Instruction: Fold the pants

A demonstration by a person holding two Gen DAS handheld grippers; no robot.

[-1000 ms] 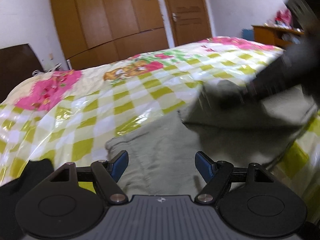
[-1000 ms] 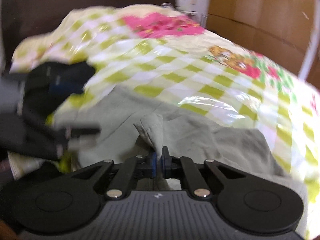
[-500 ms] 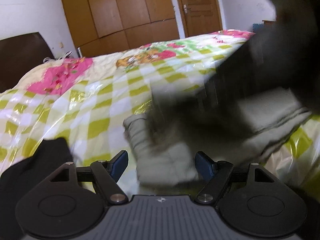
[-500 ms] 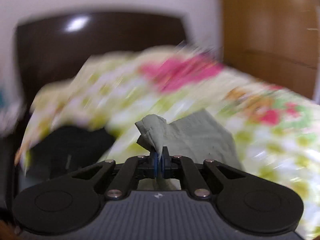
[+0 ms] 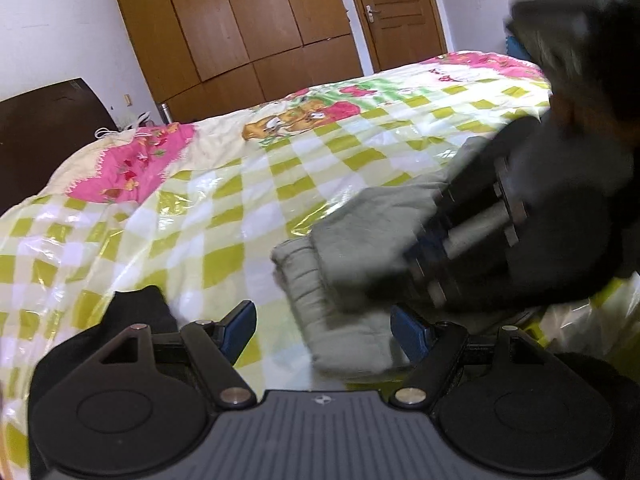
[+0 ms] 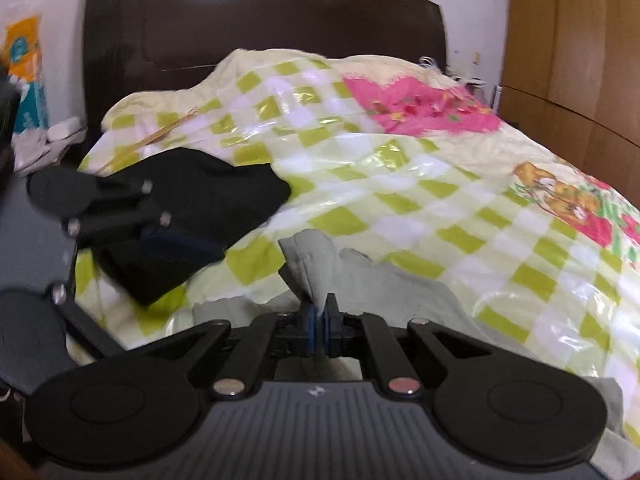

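Right wrist view: a bunched edge of the grey-green pants (image 6: 320, 264) is clamped between the closed right gripper (image 6: 319, 322) fingers, above the checked bedspread (image 6: 420, 196). The left gripper (image 5: 324, 326) is held spread, empty, beside the folded stack.

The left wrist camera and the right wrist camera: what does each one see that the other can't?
Only the left wrist view shows the door and the open left gripper from behind.

Only the right wrist view shows the dark headboard and the right gripper pinching a fold of the grey pants.

Both show the pants, the checkered bedspread, the black garment and the wooden wardrobe.
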